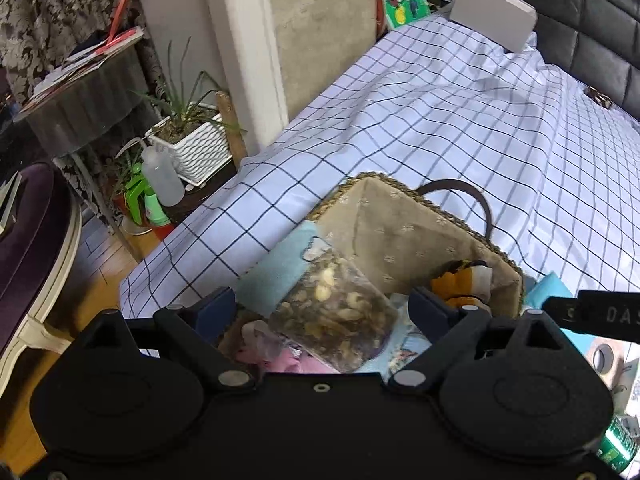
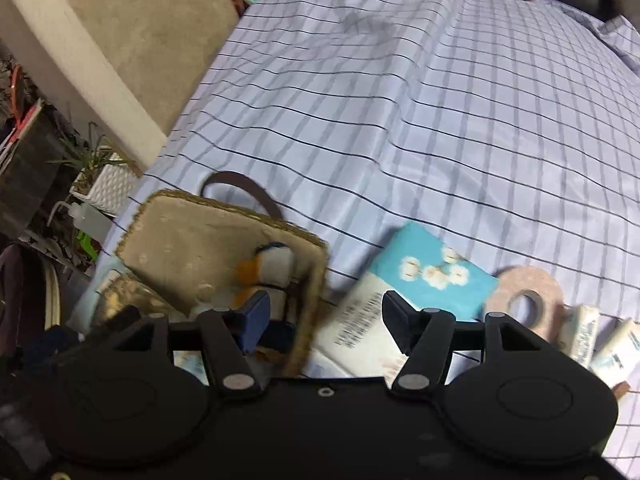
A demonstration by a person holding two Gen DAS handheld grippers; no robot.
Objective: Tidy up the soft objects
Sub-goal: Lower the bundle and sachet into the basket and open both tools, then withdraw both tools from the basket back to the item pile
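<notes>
A woven basket (image 1: 420, 216) with a beige liner stands on the checked bed sheet; it also shows in the right wrist view (image 2: 192, 236). Inside it lie an orange and white plush toy (image 1: 460, 280), pink cloth (image 1: 296, 360) and other soft items. A clear bag of mixed nuts (image 1: 340, 312) lies between the spread fingers of my left gripper (image 1: 326, 312), which is open. A light blue towel (image 1: 276, 276) leans on the basket's left side. My right gripper (image 2: 324, 322) is open over the basket's right rim, with a blue tissue pack (image 2: 420, 276) just beyond.
A tape roll (image 2: 524, 300) and small white packs (image 2: 588, 332) lie on the sheet at the right. A white box (image 1: 492, 12) sits at the bed's far end by the black headboard (image 1: 580, 20). Potted plants (image 1: 192, 140), bottles and a side table stand left of the bed.
</notes>
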